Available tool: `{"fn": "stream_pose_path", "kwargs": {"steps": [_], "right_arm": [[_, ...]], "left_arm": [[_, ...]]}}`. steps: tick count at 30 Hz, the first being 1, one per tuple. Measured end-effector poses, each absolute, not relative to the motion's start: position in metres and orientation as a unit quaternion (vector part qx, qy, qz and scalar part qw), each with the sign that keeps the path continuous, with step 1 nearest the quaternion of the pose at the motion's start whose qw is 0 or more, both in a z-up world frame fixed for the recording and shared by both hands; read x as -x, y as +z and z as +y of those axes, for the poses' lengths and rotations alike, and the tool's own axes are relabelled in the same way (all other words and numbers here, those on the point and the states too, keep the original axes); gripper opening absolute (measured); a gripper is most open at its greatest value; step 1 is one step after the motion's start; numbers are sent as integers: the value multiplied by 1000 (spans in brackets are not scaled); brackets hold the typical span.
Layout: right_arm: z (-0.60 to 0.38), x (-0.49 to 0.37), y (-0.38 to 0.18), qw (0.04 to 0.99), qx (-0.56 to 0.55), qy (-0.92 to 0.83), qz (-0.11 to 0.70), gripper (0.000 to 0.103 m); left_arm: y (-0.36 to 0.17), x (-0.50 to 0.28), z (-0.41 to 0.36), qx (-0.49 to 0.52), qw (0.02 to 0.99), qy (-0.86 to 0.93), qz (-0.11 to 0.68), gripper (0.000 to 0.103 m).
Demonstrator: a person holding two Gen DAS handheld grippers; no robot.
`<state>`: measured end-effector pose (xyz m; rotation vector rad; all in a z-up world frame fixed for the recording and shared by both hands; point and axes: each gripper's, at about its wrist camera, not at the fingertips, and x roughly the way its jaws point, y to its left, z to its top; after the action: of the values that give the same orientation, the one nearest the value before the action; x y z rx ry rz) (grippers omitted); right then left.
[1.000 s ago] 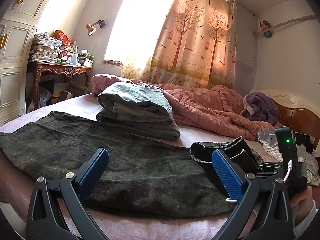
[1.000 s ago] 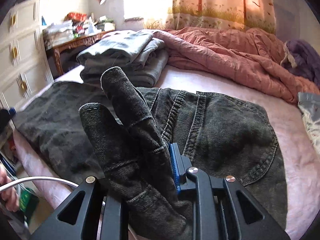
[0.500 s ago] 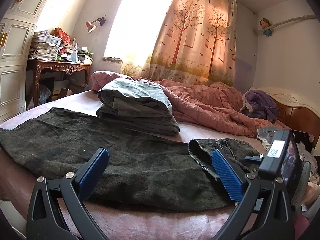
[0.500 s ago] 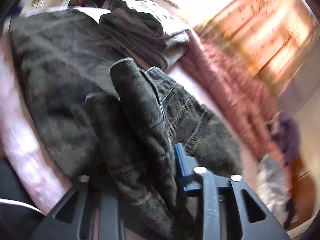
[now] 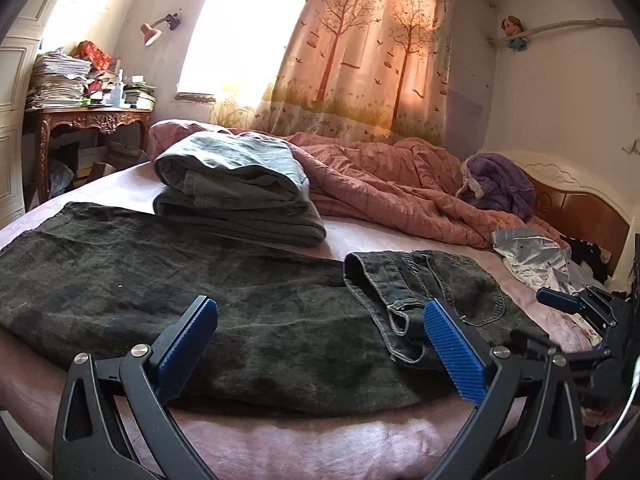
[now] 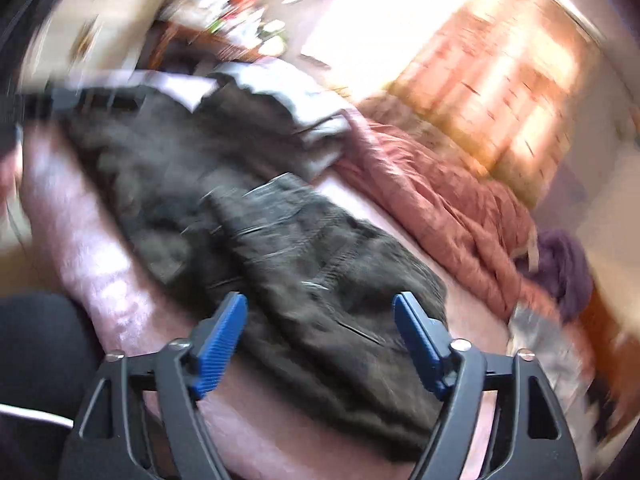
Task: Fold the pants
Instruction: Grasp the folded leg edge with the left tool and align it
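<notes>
Dark grey jeans lie spread across the pink bed sheet, with the waist end folded over and wrinkled on the right. My left gripper hovers low over the near edge of the jeans, open, with nothing between its blue pads. In the blurred right wrist view my right gripper hangs above the waist end of the jeans. Its jaws stand apart and are closing, with no cloth pinched between the pads. The right gripper's tip also shows at the right edge of the left wrist view.
A stack of folded grey-green pants sits on the bed behind the jeans. A crumpled pink quilt, a purple garment and a silvery cloth lie toward the headboard. A cluttered wooden desk stands at the left.
My right gripper let go of the raised fold of jeans, opened and swung back to the right. The waist end now lies down on the bed. The left gripper stayed open.
</notes>
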<state>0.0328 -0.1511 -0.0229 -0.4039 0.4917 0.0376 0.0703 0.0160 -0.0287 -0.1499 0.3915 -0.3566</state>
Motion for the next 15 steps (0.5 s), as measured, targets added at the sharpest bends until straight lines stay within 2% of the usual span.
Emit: {"fn": "stream_pose_path", "kwargs": {"steps": [1,2,3,4,5,6,7,13,15], "right_arm": [[-174,-30,-16,961,138,7,238,51],[-191,-29,-12,968,94,-2,234,44],[-208,-28,-9,972,49,-11,230,33],[-227,-26,-8,974,-1,-15,225,28],[-245,-23,-8,975,-49,-10,219,27],[-255,-22,-10,974,-75,-6,215,22],[-266,-21,-13,973,-103,0,208,19],[-279,-22,-46,966,-111,-40,231,18],[-286,-27,-61,958,-128,-39,253,18]], "left_arm": [[-27,-72,9,69,962,-179,192,102],[-24,-74,1,63,963,-180,190,101],[-21,-75,-7,58,963,-185,186,91],[-18,-77,-18,53,961,-199,184,65],[-16,-79,-28,47,957,-213,189,48],[-15,-84,-40,42,951,-232,203,20],[-15,-89,-52,38,943,-251,216,14],[-42,-125,-105,-15,910,-248,331,9],[-49,-137,-101,12,898,-251,362,9]]}}
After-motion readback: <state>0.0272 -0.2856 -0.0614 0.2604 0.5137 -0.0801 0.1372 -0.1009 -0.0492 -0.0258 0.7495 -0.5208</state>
